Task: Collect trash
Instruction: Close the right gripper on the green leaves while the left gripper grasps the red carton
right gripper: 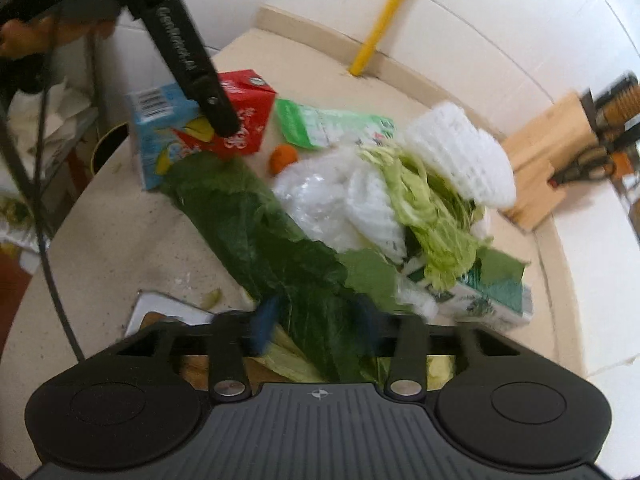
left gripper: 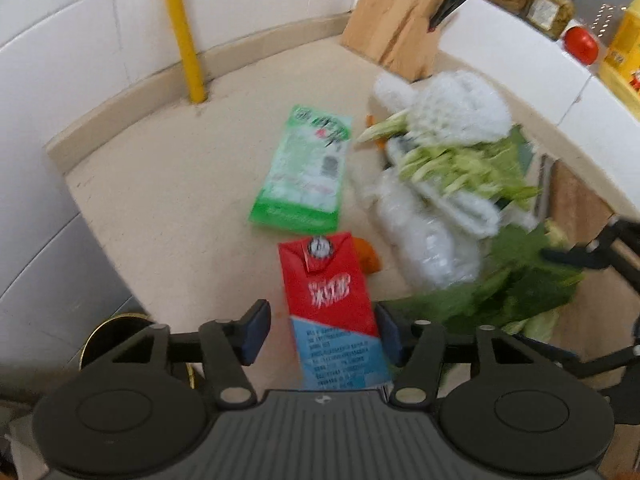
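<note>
A red and blue drink carton (left gripper: 328, 304) lies on the beige counter (left gripper: 168, 200) between the jaws of my left gripper (left gripper: 322, 332). Its right pad meets the carton's side, while a thin strip of counter shows at the left pad, so the gripper is open. In the right wrist view one left finger (right gripper: 192, 60) crosses the carton (right gripper: 248, 120). My right gripper (right gripper: 316, 320) is open, with its blurred pads on either side of a dark green leaf (right gripper: 280, 248). Behind lie a green packet (left gripper: 304, 168), white foam nets (right gripper: 460, 152), a clear plastic bag (right gripper: 316, 196), pale cabbage scraps (right gripper: 432, 208) and an orange bit (right gripper: 284, 158).
A wooden knife block (left gripper: 396, 20) and a yellow pipe (left gripper: 186, 40) stand by the tiled wall. Jars, a tomato (left gripper: 581, 45) and a yellow bottle (left gripper: 628, 48) sit on the ledge. A green and white box (right gripper: 488, 300) lies under the scraps. A dark round container (left gripper: 116, 332) sits below the counter's edge.
</note>
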